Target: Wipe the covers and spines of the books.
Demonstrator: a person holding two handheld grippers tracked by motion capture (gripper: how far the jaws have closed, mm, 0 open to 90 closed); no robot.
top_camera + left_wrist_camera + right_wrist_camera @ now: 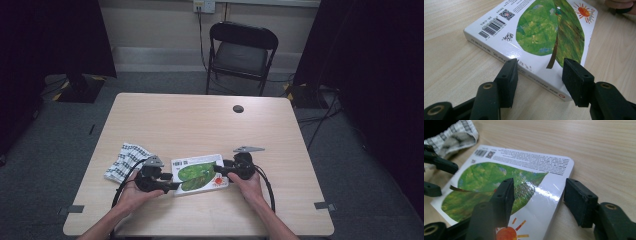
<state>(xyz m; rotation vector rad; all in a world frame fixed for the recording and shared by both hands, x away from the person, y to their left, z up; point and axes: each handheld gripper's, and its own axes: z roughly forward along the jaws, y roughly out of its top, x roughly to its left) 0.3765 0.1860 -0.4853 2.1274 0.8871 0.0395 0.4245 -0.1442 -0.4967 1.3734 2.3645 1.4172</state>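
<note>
1. Near the table's front edge, a green-leaf book is lying flat, back cover up.
2. The left gripper is sitting at the book's 9 o'clock, jaws apart and straddling the spine corner, not pinching it.
3. The right gripper is coming in from 3 o'clock, jaws gaping around the opposite edge.
4. A checkered cloth is lying at 9 o'clock, just past the left gripper.
</note>
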